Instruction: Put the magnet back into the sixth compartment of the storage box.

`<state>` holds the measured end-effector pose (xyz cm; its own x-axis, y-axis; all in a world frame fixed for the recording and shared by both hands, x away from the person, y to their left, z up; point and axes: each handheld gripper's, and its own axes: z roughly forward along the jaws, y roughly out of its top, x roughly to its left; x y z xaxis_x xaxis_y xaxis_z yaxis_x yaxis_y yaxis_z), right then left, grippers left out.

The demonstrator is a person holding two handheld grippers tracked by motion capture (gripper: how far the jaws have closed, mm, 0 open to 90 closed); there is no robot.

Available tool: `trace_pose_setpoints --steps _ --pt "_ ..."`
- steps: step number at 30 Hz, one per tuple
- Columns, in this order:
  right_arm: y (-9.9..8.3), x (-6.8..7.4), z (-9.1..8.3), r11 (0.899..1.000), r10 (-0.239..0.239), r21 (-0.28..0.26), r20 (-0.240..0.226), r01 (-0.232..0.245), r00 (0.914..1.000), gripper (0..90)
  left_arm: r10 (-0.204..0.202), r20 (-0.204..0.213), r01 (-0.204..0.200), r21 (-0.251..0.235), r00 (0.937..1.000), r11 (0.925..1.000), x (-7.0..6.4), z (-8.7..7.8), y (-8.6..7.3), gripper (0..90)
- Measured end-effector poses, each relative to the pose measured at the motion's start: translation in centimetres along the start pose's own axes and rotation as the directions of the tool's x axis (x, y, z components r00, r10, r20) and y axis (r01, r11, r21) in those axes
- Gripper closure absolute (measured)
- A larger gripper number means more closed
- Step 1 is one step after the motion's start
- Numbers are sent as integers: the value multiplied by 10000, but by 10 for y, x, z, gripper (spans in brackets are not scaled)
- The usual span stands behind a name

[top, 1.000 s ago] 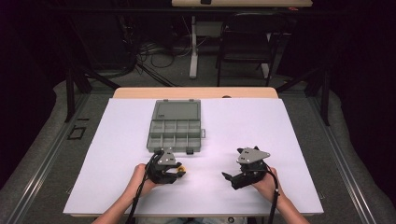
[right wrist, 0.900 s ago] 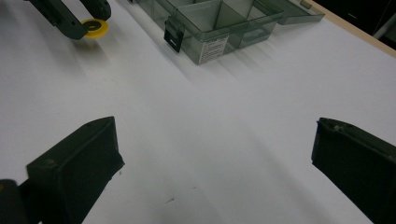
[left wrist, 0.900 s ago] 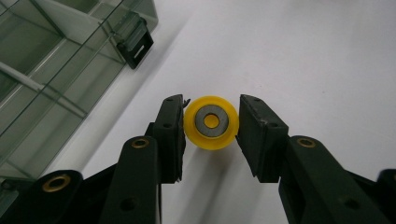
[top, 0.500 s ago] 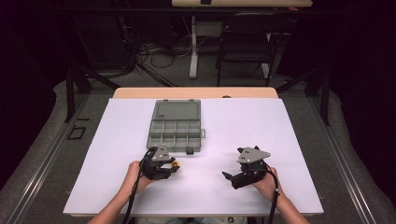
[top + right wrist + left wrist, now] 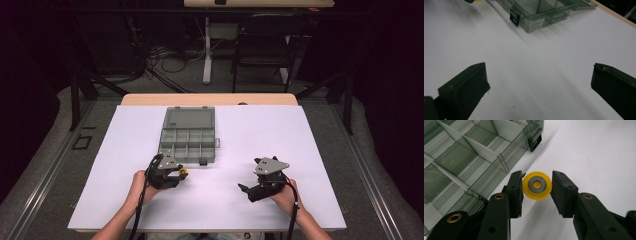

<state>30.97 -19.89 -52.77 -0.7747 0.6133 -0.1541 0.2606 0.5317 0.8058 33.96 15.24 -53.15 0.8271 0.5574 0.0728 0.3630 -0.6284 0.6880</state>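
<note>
My left hand-held gripper (image 5: 536, 185) pinches the yellow roller (image 5: 537, 185) across its rim beside the organizer box (image 5: 188, 134); small, rigid, light, slick plastic. Right hand-held gripper (image 5: 537, 82) spread, empty.

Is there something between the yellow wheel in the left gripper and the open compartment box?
Nothing visible. The left gripper holds the yellow wheel just beside the compartment box, whose lid lies open; only bare white table lies around.

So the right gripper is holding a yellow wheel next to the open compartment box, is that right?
Not quite: the left gripper holds the yellow wheel next to the open compartment box, as the left gripper view shows. The right gripper is open and holds nothing.
</note>
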Motion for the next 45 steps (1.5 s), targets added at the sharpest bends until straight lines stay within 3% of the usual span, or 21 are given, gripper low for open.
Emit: trace_pose_setpoints --steps 22,45 --pt "0 -1 -1 10000 36 -27 67 -36 10000 4 -272 -512 271 -35 9983 9996 14 -7 -4 620" --pt "1 0 -1 10000 -23 -90 200 25 9998 4 -230 -841 196 -409 9962 9990 14 -16 2 621"
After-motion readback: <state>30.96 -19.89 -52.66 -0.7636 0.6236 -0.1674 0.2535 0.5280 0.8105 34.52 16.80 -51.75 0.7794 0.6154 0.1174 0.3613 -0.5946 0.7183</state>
